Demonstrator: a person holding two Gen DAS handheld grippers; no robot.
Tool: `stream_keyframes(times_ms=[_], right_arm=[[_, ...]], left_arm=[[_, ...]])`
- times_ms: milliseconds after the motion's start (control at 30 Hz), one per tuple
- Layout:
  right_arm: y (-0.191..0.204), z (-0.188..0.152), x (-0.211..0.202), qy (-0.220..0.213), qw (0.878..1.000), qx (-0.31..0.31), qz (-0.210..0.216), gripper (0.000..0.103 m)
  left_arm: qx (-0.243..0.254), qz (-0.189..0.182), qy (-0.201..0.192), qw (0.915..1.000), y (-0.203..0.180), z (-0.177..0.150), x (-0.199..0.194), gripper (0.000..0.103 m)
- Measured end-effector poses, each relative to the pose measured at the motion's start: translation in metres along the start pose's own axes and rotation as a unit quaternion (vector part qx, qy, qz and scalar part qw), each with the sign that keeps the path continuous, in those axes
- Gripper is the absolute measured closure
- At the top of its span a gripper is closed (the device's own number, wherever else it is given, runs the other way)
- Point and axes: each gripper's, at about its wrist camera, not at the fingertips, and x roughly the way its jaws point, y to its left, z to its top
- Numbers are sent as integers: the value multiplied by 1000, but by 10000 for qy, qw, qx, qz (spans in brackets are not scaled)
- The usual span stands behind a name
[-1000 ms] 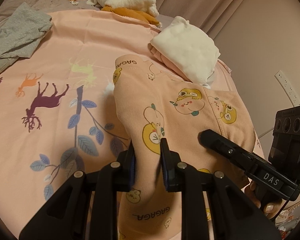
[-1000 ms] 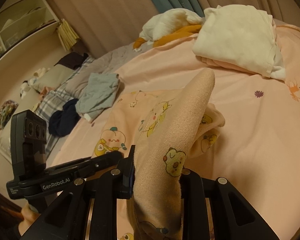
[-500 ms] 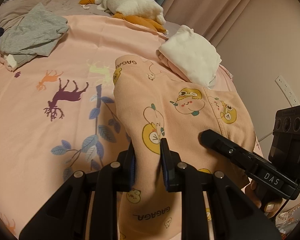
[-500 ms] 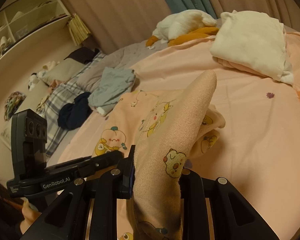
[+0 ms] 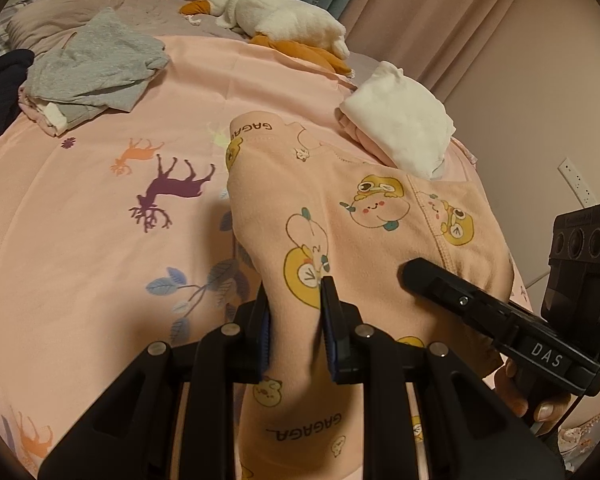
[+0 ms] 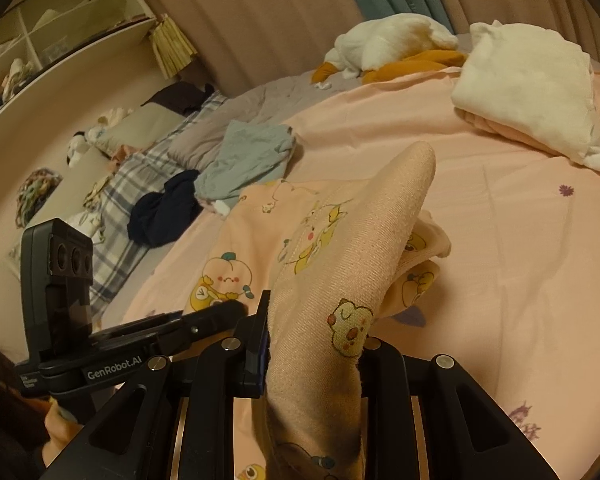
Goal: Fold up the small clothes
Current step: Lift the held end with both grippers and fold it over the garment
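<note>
Left gripper (image 5: pixel 294 312) pinching printed pink garment (image 5: pixel 364 220) at lower centre; right gripper (image 6: pixel 314 344) pinching same garment's other edge. Cloth stretches away toward upper frame, over pink bedsheet (image 5: pixel 80 240); both hands equally near.

We see a peach garment (image 5: pixel 360 216) printed with yellow cartoon fruit, on a pink bedsheet (image 5: pixel 100 208) patterned with purple and orange deer. Beyond lie a grey top (image 5: pixel 96 68) and white folded cloth (image 5: pixel 404 128).
</note>
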Motion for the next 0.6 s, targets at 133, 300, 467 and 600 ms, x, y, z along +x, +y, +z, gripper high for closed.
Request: stream_keyframes(times_ms=[133,300,467,600], right_arm=[[5,-1,7,74,10000,-58,-5,77],[9,-2,16,180,9998,-121,-32,77],[10,-3,25,267,9995,-135,-52,77],[11,-3,32,345,9992,-163,-81,77]], left_arm=[[-37,57,2,10000,8,-3,-1,82],[-46,135,19,9999,17,-6,1,82],[-103,169,58,9998,26,-9,5,82],[-151,199,105,9996,32,-10,11,82]])
